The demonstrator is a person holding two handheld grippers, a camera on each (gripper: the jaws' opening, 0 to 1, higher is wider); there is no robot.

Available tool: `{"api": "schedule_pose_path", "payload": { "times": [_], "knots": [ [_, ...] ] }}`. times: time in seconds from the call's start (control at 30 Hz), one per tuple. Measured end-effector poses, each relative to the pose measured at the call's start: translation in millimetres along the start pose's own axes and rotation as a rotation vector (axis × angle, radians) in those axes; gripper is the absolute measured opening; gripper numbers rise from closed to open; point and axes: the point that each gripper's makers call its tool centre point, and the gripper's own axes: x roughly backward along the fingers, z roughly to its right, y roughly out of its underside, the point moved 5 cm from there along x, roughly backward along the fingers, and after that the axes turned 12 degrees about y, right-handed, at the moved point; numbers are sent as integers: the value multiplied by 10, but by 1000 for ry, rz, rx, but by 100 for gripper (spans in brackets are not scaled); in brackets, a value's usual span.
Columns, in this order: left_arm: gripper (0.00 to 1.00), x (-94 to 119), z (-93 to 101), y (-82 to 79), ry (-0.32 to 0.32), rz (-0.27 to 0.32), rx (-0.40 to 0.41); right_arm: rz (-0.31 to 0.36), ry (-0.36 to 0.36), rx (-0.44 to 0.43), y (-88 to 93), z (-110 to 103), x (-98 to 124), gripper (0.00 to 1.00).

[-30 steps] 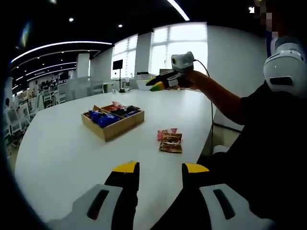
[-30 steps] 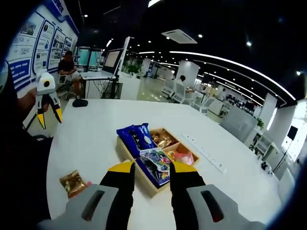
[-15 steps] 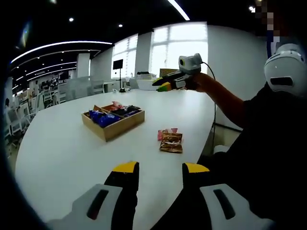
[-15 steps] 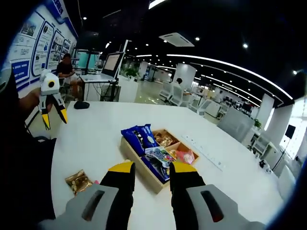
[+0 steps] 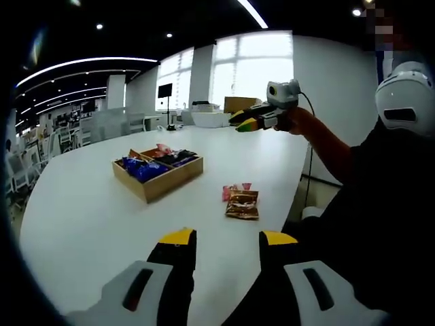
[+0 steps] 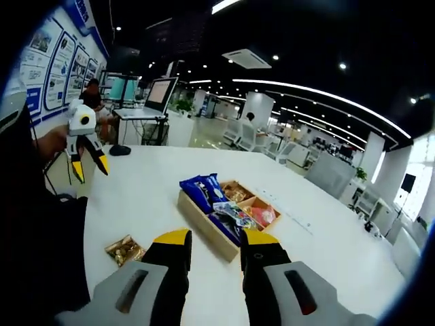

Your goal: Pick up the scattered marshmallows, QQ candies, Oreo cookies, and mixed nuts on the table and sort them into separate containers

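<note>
A wooden divided box (image 5: 158,178) stands mid-table, holding blue packets (image 5: 139,168) and other snack packets. The same box (image 6: 204,216) lies just beyond my right gripper (image 6: 215,239), which hangs open above the white table (image 6: 149,197) with nothing between its fingers. A brown nut packet (image 5: 242,205) and a pink packet (image 5: 234,189) lie loose near the table edge; the brown packet (image 6: 124,250) is left of my right jaws. My left gripper (image 5: 228,238) is open and empty, held low over the table (image 5: 88,210). The left gripper (image 6: 90,166) appears with spread jaws; the right gripper (image 5: 250,122) is held high.
A white power strip (image 6: 292,219) lies on the table right of the box. A dark mouse (image 6: 119,149) sits at the far edge. A person sits at a desk (image 6: 139,112) behind. The person's dark sleeve (image 5: 353,197) fills the right side.
My right gripper has drawn back and up from the box, which looks smaller now. In the left gripper view it has drifted rightward. The packets and box lie unmoved.
</note>
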Motion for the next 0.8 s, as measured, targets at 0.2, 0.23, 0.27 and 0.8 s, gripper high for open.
{"api": "schedule_pose_path", "payload": {
  "times": [0.2, 0.23, 0.27, 0.8],
  "knots": [
    [42, -68, -14, -30, 13, -2, -5, 28, 14, -28, 7, -30, 163, 25],
    [42, -74, -16, -37, 14, 0, -6, 30, 14, -31, 15, -49, 183, 25],
    [43, -80, -19, -45, 15, 2, -6, 32, 13, -33, 23, -71, 203, 25],
    [42, -155, -24, -182, 20, 18, -29, 86, 14, -125, 199, -330, 578, 25]
  ]
}}
